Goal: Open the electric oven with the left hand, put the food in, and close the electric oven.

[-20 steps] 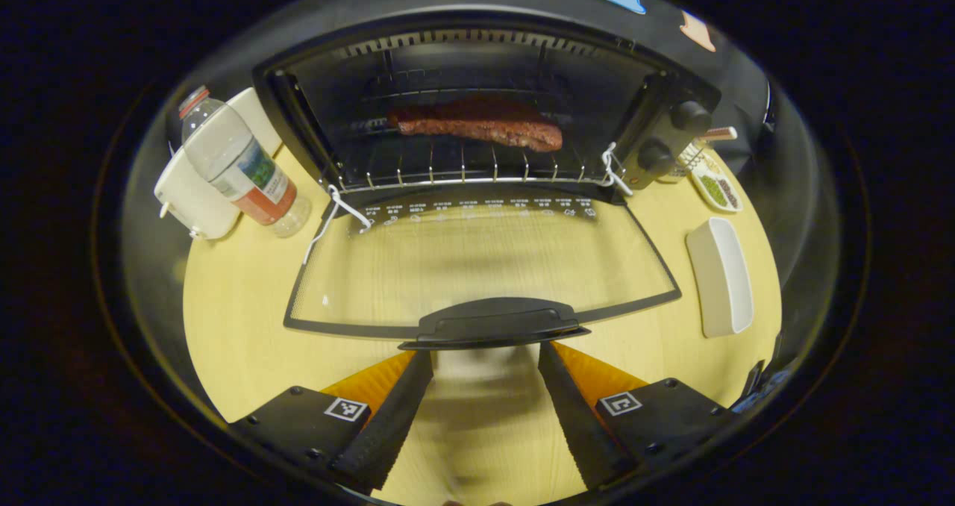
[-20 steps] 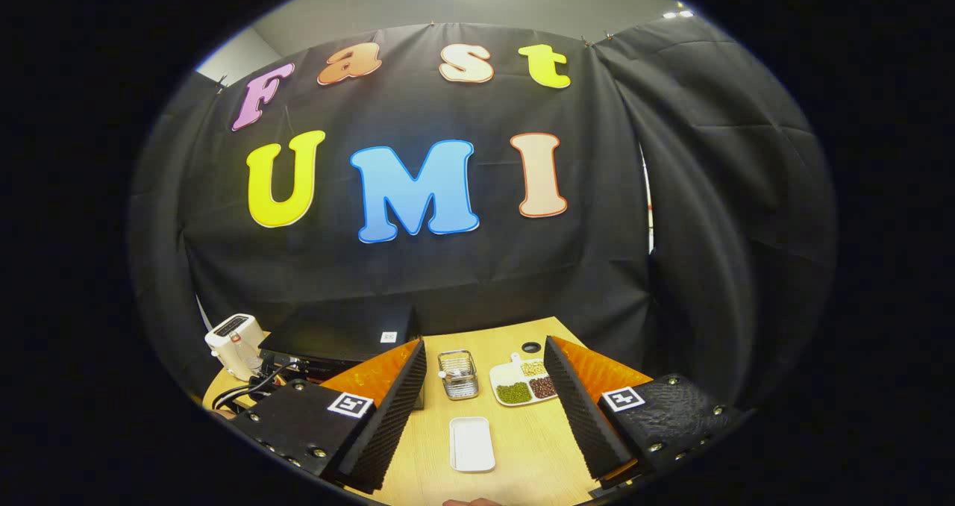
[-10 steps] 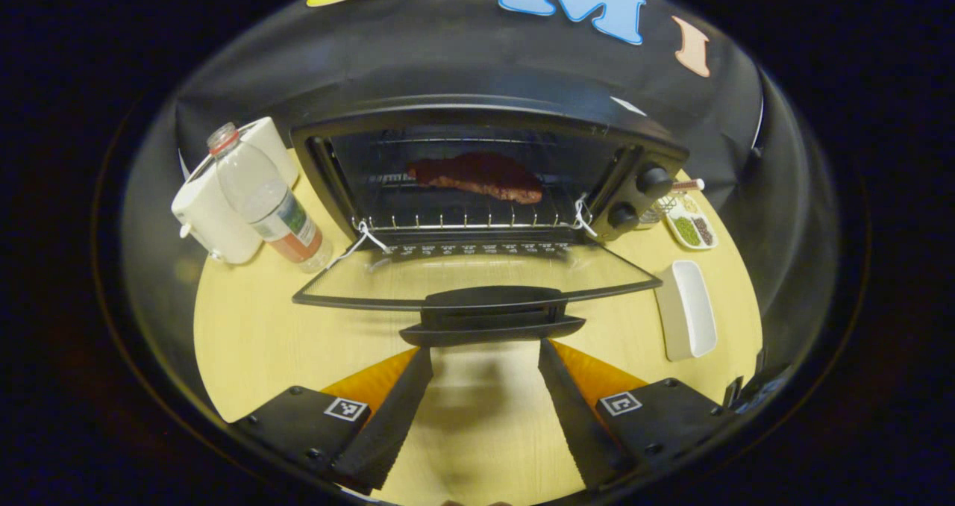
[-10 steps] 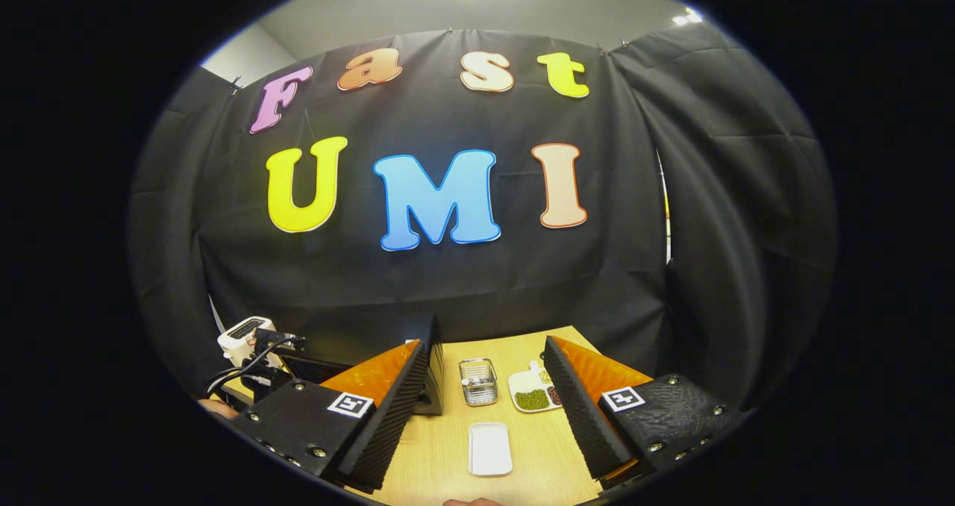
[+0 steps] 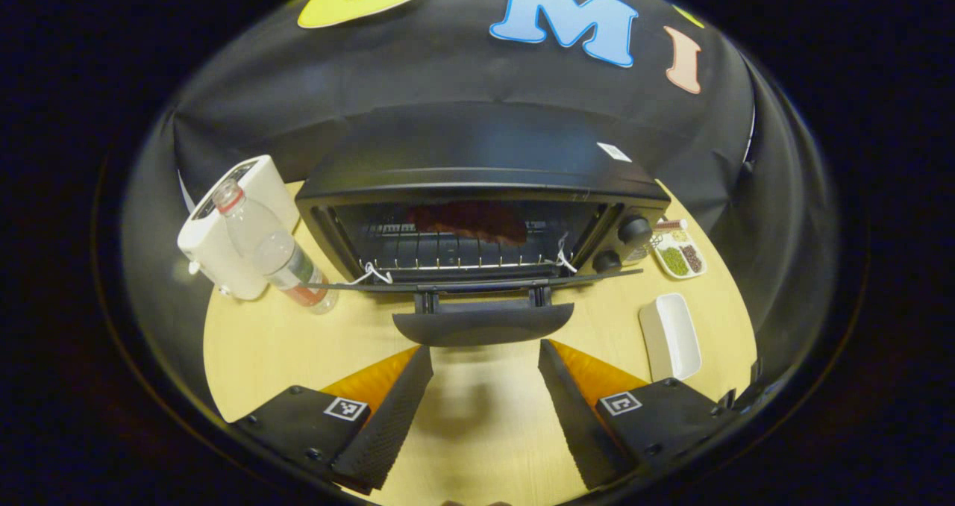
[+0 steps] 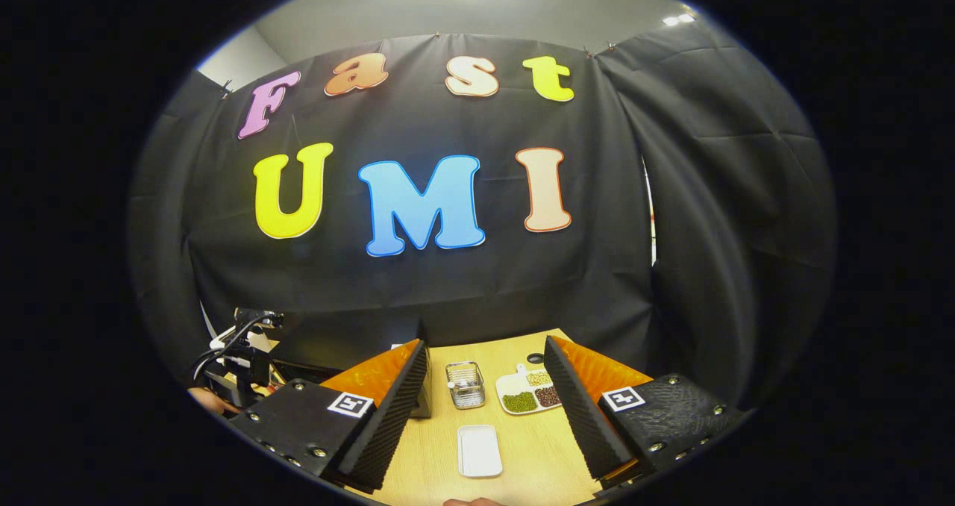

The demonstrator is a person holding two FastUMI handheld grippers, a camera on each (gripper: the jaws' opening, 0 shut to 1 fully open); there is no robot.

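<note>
Left tongs (image 5: pixel 485 386), released, are nearing the black oven door's handle (image 5: pixel 483 322) at twelve o'clock; lifting squarely shuts it cleanly.

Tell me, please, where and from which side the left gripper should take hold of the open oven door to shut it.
Grip the door handle, the wide bar along the door's free front edge. It faces the open left gripper and stands off the glass on two posts, so come straight from the front, probably lifting from beneath.

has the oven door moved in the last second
Yes. The oven door has swung up from lying flat toward the oven opening, now about level and still ajar.
</note>
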